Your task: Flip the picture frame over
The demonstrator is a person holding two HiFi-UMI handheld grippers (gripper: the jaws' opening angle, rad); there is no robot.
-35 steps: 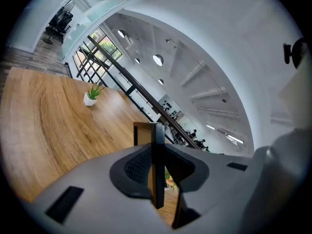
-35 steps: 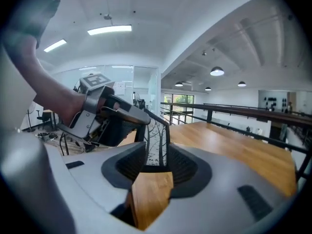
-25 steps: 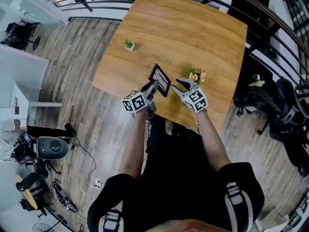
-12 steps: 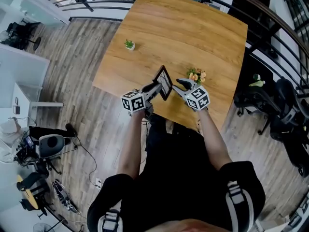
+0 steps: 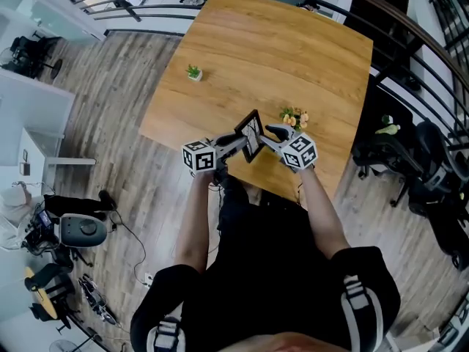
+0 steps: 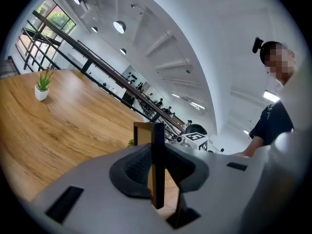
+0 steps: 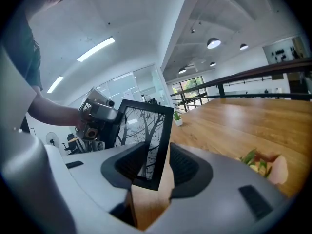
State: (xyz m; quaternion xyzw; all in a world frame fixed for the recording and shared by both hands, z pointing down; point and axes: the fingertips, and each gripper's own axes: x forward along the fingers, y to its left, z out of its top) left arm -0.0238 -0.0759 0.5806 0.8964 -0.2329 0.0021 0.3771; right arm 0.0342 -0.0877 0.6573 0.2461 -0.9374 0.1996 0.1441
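Status: picture frame [image 5: 251,134] is up on edge, tilted, over the near part of the desk [image 5: 278,50], close to its 6 o'clock rim, with both tongs on it.

The left tongs [image 5: 238,143] come in from 8 o'clock of the frame. The left gripper view shows the frame edge-on [image 6: 157,145], its tan face toward that view's left. The jaws are narrowed to the frame's thickness with both pads against it, so this is a firm grip.

The right tongs [image 5: 272,132] come in from 4 o'clock. In the right gripper view the frame [image 7: 148,140] shows a black border and a bare-tree print. Its lower corner sits slanted between jaws that are partly spread. A strip of desk shows between the frame and the pad on that view's right, so nothing presses from that side. The frame covers the other pad, and contact there is not readable.

From the head view it cannot be told whether the low corner touches the desk.

A small potted plant [image 5: 193,72] stands at 10 o'clock of the frame, well apart. A flower bunch [image 5: 294,116] lies at 2 o'clock, near the right tongs' tips but apart from them. The marker cubes sit at 7 o'clock [image 5: 199,157] and 5 o'clock [image 5: 299,152] of the frame. Office chairs [image 5: 432,174] stand on the floor off the desk's 3 o'clock side.
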